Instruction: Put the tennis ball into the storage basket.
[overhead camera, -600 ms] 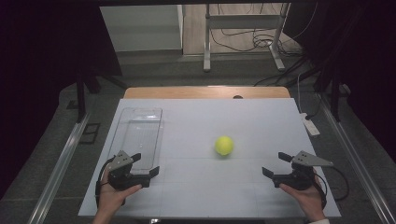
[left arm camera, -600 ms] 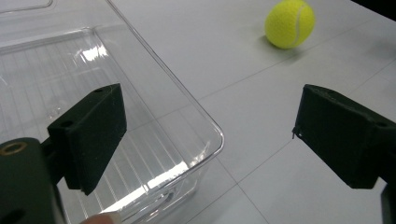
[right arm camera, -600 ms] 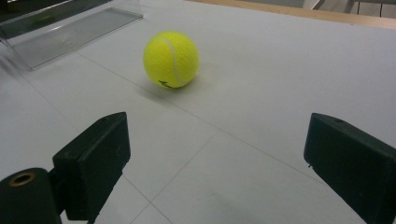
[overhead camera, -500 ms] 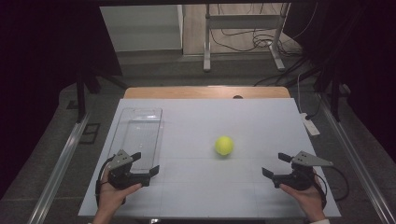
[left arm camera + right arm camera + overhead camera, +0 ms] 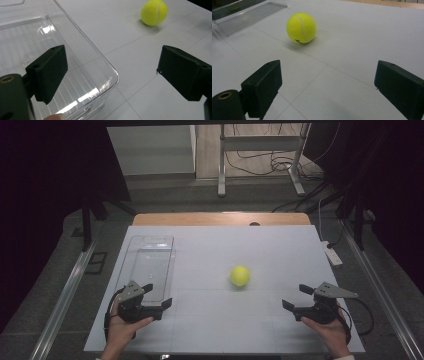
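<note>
A yellow tennis ball (image 5: 240, 276) rests near the middle of the white table (image 5: 225, 250). A clear plastic tray (image 5: 147, 267) lies at the left, empty. My left gripper (image 5: 156, 295) is open at the tray's near right corner, held low by a hand. In the left gripper view the tray corner (image 5: 75, 75) sits under the left jaw and the ball (image 5: 154, 12) lies far ahead to the right. My right gripper (image 5: 296, 296) is open at the near right, pointing toward the ball (image 5: 301, 28), well short of it. Nothing is between either pair of jaws.
A small white device (image 5: 332, 254) with a cable lies at the table's right edge. A wooden strip (image 5: 220, 218) runs along the far edge. Metal frame legs (image 5: 220, 165) and floor cables stand beyond the table. Dark curtains flank both sides.
</note>
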Tool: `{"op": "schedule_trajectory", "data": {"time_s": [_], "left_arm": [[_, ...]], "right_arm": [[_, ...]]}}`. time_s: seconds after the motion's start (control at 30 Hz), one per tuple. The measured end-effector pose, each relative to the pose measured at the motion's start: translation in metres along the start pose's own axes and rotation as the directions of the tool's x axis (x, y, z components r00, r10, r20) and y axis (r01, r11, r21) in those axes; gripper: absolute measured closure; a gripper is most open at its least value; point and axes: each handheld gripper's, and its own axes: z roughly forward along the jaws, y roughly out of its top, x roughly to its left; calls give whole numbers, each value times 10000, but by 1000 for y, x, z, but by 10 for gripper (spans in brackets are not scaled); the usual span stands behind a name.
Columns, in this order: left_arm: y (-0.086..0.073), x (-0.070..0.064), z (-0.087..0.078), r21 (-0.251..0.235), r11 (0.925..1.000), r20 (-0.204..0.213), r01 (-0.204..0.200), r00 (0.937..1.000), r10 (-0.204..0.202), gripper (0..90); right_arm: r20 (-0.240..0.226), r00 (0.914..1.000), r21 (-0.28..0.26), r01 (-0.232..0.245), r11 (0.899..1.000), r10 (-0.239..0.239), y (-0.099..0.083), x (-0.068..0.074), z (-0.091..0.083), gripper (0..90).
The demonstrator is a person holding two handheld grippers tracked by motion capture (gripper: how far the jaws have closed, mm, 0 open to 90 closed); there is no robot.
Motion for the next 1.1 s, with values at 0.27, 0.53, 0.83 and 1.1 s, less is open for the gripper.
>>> {"op": "schedule_trajectory", "data": {"time_s": [0.27,0.53,0.83,1.1], "left_arm": [[-1,1,2,26,10000,-81,-30,10000,30,100],[-1,-4,11,272,9996,-94,-85,9999,88,100],[6,-9,14,283,9992,-84,-266,9996,269,100],[13,-18,11,381,9976,-135,-578,9982,583,99]], "right_arm": [[26,10000,-44,-92,9999,92,-1,-1,-2,83],[-49,10000,-10,-41,10000,41,-3,4,-1,86],[30,10000,23,-90,10000,90,-7,3,-6,86],[126,9997,-72,-202,9998,203,-8,1,-8,89]]}}
